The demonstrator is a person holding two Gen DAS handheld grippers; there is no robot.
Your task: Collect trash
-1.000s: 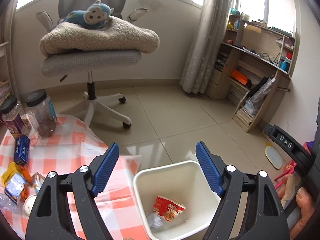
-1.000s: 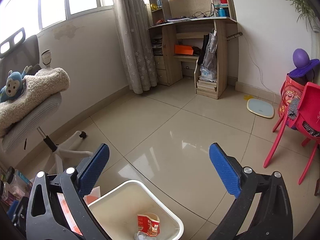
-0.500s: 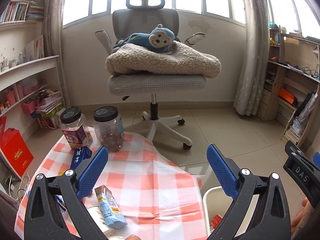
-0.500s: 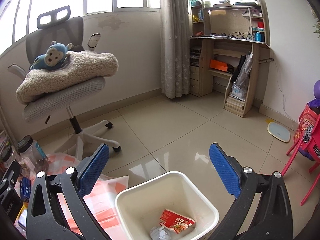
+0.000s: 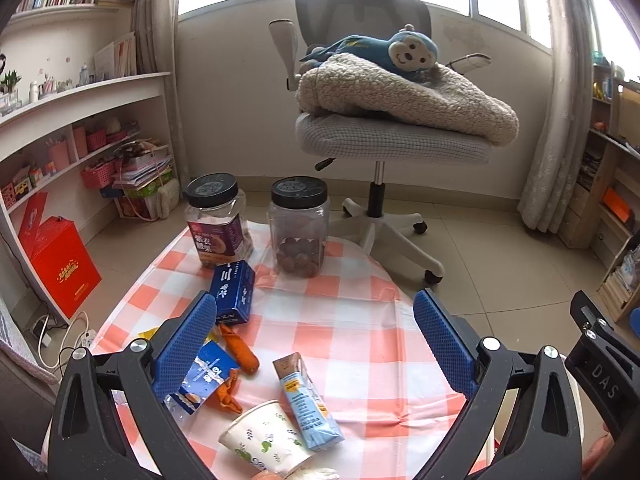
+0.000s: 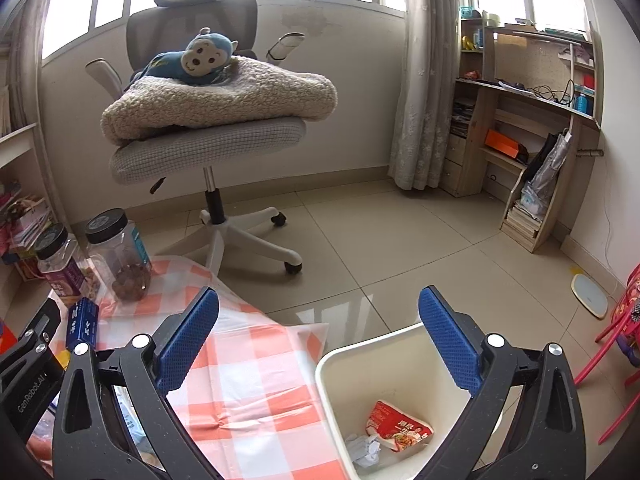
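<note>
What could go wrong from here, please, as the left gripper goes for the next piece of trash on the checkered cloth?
1. The paper cup lies tipped against the blue drink carton; the open left gripper may nudge one while closing on the other.
2. The dark blue box and two lidded jars hold goods and could be binned by mistake.
3. The white bin stands off the cloth's edge, so a loose release might miss it.

"DAS", "GenRobot.AI" on gripper bodies [image 5: 604,376]

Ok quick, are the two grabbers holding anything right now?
Left gripper: open, holding nothing, over the cloth.
Right gripper: open, holding nothing, above the bin.
</note>
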